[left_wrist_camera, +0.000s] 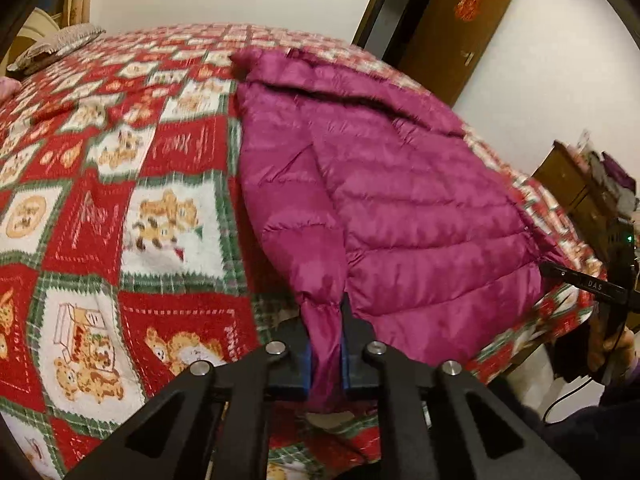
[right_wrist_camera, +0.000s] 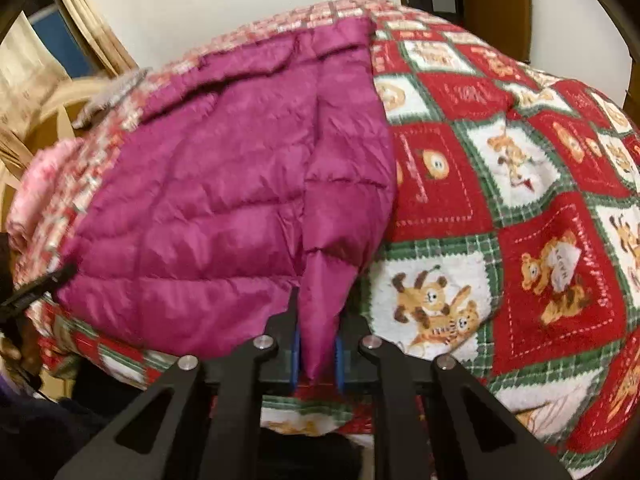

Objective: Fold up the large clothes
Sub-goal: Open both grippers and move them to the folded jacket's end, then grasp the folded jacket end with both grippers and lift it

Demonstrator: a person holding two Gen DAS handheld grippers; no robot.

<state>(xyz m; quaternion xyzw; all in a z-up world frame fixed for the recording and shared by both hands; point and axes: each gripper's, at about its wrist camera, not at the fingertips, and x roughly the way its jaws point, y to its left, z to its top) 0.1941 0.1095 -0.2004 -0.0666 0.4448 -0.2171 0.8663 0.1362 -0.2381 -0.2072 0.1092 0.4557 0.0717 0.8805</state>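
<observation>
A large magenta quilted down jacket [left_wrist_camera: 400, 184] lies spread on a bed covered with a red, white and green teddy-bear blanket [left_wrist_camera: 120, 184]. My left gripper [left_wrist_camera: 325, 320] is shut on the cuff of the jacket's left sleeve at the near edge. In the right wrist view the jacket [right_wrist_camera: 208, 200] fills the left half. My right gripper [right_wrist_camera: 318, 320] is shut on the cuff of the other sleeve, near the bed's front edge. The right gripper also shows at the right edge of the left wrist view [left_wrist_camera: 580, 280].
A pillow [left_wrist_camera: 56, 44] lies at the far left of the bed. A brown door [left_wrist_camera: 452, 28] stands open behind the bed. A wooden cabinet [left_wrist_camera: 580, 184] with clutter stands at the right. The blanket [right_wrist_camera: 520, 200] stretches right of the jacket.
</observation>
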